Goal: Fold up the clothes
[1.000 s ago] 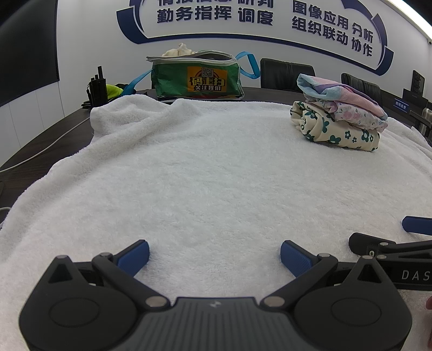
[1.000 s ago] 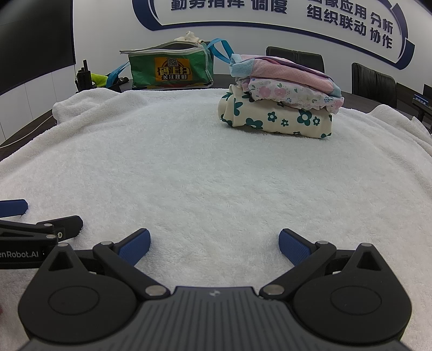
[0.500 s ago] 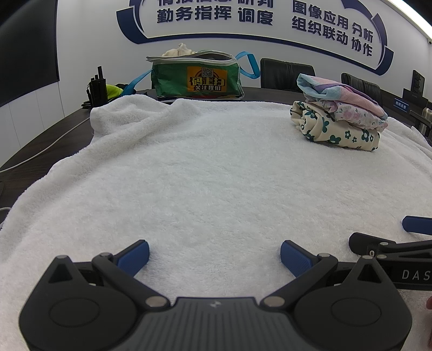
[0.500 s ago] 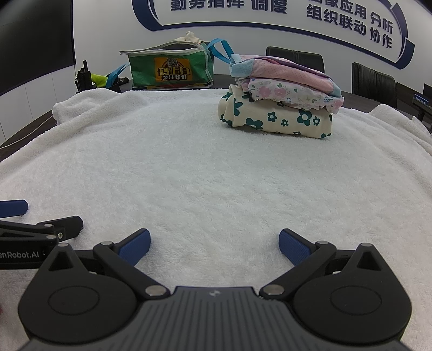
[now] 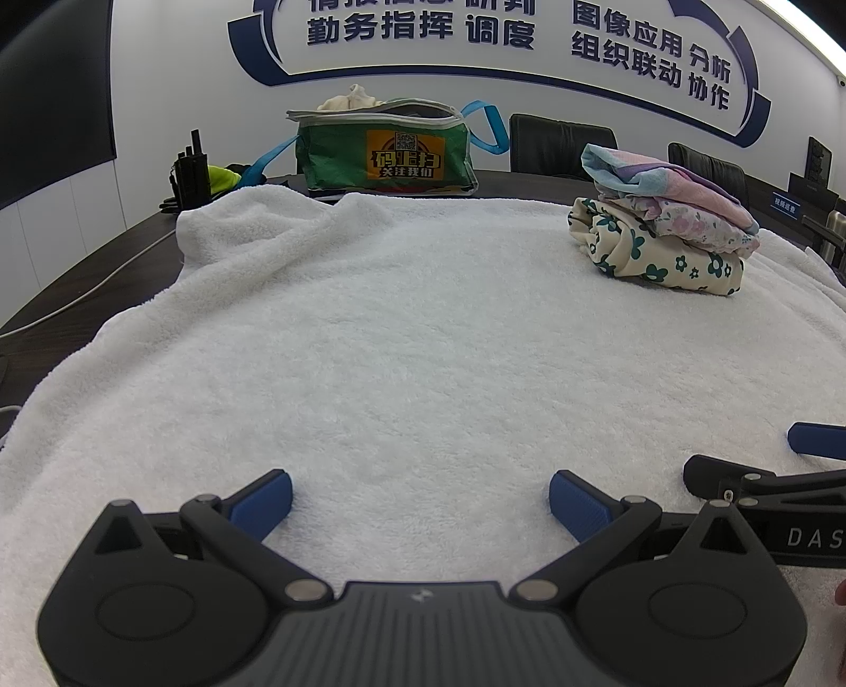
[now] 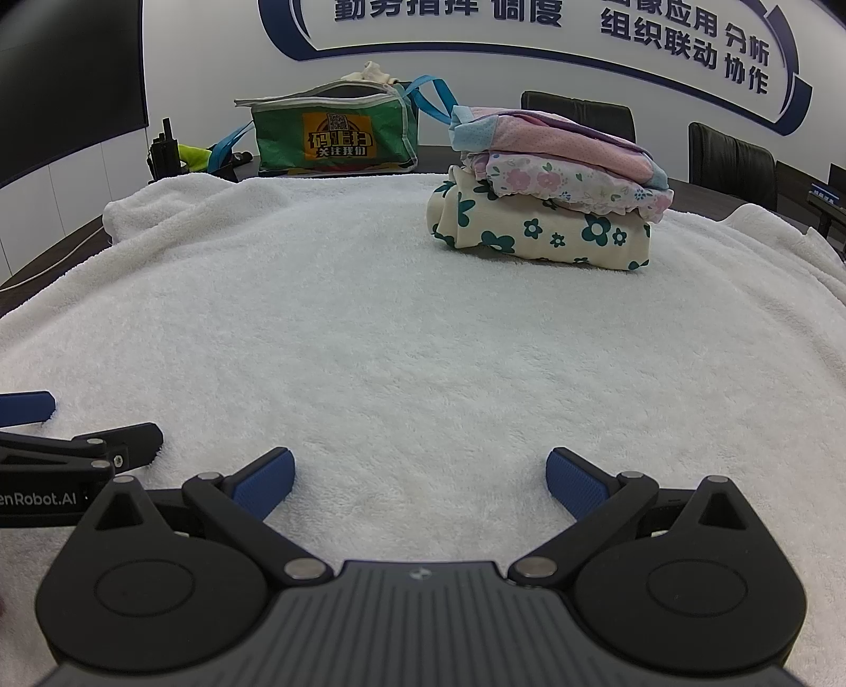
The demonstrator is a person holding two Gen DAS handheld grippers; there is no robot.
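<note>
— White terry towelling point(image 5: 423, 327) covers the worktop point(image 5: 79, 275) from edge to edge. Where do the two tools sit on it?

— Low over its near side, side by side. The left tool point(image 5: 420, 494) has its blue fingertips point(image 5: 264, 499) spread wide, with only bare towelling between them. The right tool point(image 6: 420, 483) is just as wide apart, its fingertips point(image 6: 573, 483) gripping nothing; its dark frame shows just to the right of the left tool point(image 5: 766, 491), and the left one's frame shows at the left edge of the right-wrist view point(image 6: 79, 454).

— And the clothes?

— A folded stack point(image 6: 550, 201) lies on the towelling well ahead of both tools, ahead and right of the left tool point(image 5: 666, 227), slightly right of centre from the right one. A cream garment with dark green flowers point(image 6: 544, 232) is at the bottom, a pink floral piece point(image 6: 571, 185) rests on it, and a pastel pink-and-blue piece point(image 6: 539, 132) is on top.

— Anything beyond that?

— A green bag with blue straps point(image 5: 386, 153) stands at the far edge, ahead and a little left (something pale pokes out of its open top). Black handsets point(image 5: 187, 174) stand further left, and black chairs point(image 5: 560, 142) line the wall, which carries blue lettering point(image 5: 423, 26).
</note>
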